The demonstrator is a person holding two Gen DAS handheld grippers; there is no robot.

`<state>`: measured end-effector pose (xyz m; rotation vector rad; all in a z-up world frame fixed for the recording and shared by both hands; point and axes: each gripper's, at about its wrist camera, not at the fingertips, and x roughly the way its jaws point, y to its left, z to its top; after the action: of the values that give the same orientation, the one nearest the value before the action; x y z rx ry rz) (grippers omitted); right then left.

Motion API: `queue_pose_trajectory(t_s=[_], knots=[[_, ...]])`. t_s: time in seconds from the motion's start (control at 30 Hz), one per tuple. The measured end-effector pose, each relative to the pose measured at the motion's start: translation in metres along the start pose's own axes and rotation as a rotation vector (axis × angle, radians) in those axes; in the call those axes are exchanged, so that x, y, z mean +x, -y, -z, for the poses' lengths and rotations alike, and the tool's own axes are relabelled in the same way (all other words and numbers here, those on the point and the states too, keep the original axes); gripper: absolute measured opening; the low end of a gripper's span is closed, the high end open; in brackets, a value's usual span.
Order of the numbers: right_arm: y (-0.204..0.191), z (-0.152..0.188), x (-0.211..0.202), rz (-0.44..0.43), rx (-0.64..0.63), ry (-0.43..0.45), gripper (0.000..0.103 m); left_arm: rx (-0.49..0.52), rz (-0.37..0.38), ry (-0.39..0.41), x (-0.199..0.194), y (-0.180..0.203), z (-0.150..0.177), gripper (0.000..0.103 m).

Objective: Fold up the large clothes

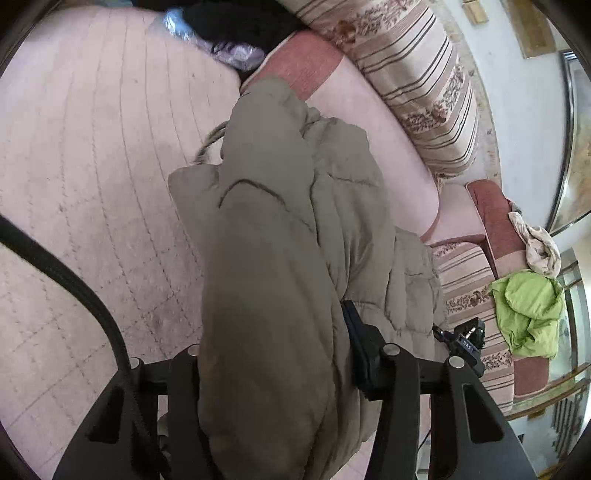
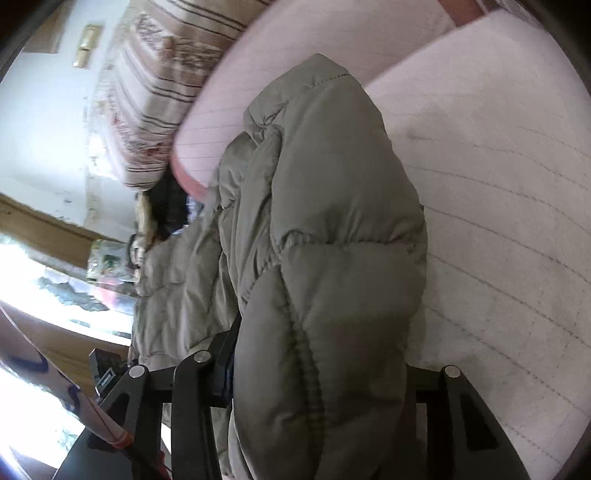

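Note:
A big olive-grey padded jacket [image 1: 280, 229] lies bunched on a pale pink quilted sofa seat [image 1: 92, 177]. In the left wrist view a thick fold of it fills my left gripper [image 1: 273, 354], which is shut on it. The right finger [image 1: 356, 332] shows black against the fabric and the left finger is buried under it. In the right wrist view another puffy fold of the jacket [image 2: 332, 229] runs between the jaws of my right gripper [image 2: 317, 362], also shut on it. Only its left finger [image 2: 225, 354] shows.
Striped floral back cushions [image 1: 417, 81] line the sofa. A lime green garment [image 1: 528, 314] and a cream cloth [image 1: 539, 247] lie on the far seat and armrest. A dark bundle with silvery fabric [image 1: 229, 33] sits at the back. A wall and a window [image 2: 33, 280] are behind.

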<state>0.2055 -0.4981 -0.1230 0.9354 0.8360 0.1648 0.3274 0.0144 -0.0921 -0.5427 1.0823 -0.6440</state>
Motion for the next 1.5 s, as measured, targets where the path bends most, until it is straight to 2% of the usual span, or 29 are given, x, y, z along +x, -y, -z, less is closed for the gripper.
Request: queue_pose_trajectory(t_s=[0.1, 0.17, 0.23, 0.3, 0.33, 0.43, 0.57, 0.67, 0.7, 0.73, 0.8, 0.9, 0.93, 1.03, 1.13, 1.2, 1.3, 1.4, 1.47, 1.5], knots=[[0.01, 0.004, 0.012, 0.028, 0.029, -0.003, 0.051, -0.046, -0.08, -0.006, 0.007, -0.018, -0.001, 0.05], [0.021, 0.006, 0.015, 0.055, 0.05, -0.001, 0.052, -0.096, -0.12, -0.035, 0.02, -0.035, -0.002, 0.061], [0.029, 0.007, 0.015, 0.088, 0.099, 0.02, 0.065, -0.133, -0.116, -0.039, 0.026, -0.043, -0.002, 0.068], [0.027, 0.008, 0.008, 0.156, 0.112, 0.052, 0.075, -0.124, -0.135, -0.033, 0.022, -0.037, -0.003, 0.068], [0.024, 0.008, 0.005, 0.186, 0.111, 0.066, 0.075, -0.109, -0.148, -0.026, 0.02, -0.032, -0.003, 0.068], [0.004, 0.011, -0.017, 0.274, 0.069, 0.128, 0.075, -0.073, -0.2, 0.008, 0.004, -0.017, 0.001, 0.068], [-0.019, 0.02, -0.045, 0.348, 0.013, 0.191, 0.076, -0.033, -0.203, 0.115, -0.039, -0.006, 0.009, 0.068], [-0.029, 0.026, -0.053, 0.387, -0.004, 0.207, 0.076, -0.01, -0.256, 0.182, -0.059, 0.0, 0.013, 0.07], [-0.032, 0.028, -0.055, 0.418, -0.003, 0.212, 0.077, 0.002, -0.321, 0.196, -0.062, 0.001, 0.016, 0.07], [-0.036, 0.029, -0.057, 0.482, -0.013, 0.235, 0.083, 0.006, -0.372, 0.205, -0.063, 0.002, 0.017, 0.07], [-0.045, 0.03, -0.061, 0.627, -0.078, 0.3, 0.088, 0.027, -0.473, 0.221, -0.064, 0.001, 0.021, 0.07], [-0.06, 0.025, -0.056, 0.801, -0.161, 0.304, 0.088, 0.048, -0.525, 0.235, -0.07, 0.0, 0.026, 0.07], [-0.065, 0.026, -0.057, 0.826, -0.171, 0.311, 0.084, 0.062, -0.536, 0.249, -0.074, 0.002, 0.029, 0.07], [-0.098, 0.04, -0.054, 0.786, -0.234, 0.278, 0.072, 0.117, -0.597, 0.299, -0.085, 0.009, 0.034, 0.07], [-0.127, 0.059, -0.037, 0.712, -0.303, 0.233, 0.07, 0.148, -0.673, 0.36, -0.095, 0.013, 0.037, 0.07], [-0.139, 0.068, -0.013, 0.692, -0.344, 0.188, 0.07, 0.144, -0.692, 0.4, -0.105, 0.013, 0.04, 0.07], [-0.145, 0.074, 0.038, 0.744, -0.403, 0.107, 0.07, 0.124, -0.771, 0.477, -0.12, 0.014, 0.046, 0.072], [-0.137, 0.062, 0.08, 0.844, -0.399, 0.049, 0.071, 0.142, -0.854, 0.561, -0.134, 0.018, 0.053, 0.075], [-0.142, 0.051, 0.079, 0.859, -0.352, 0.064, 0.072, 0.157, -0.905, 0.606, -0.142, 0.021, 0.056, 0.076], [-0.15, 0.048, 0.073, 0.839, -0.329, 0.089, 0.069, 0.158, -0.923, 0.623, -0.145, 0.021, 0.057, 0.077]])
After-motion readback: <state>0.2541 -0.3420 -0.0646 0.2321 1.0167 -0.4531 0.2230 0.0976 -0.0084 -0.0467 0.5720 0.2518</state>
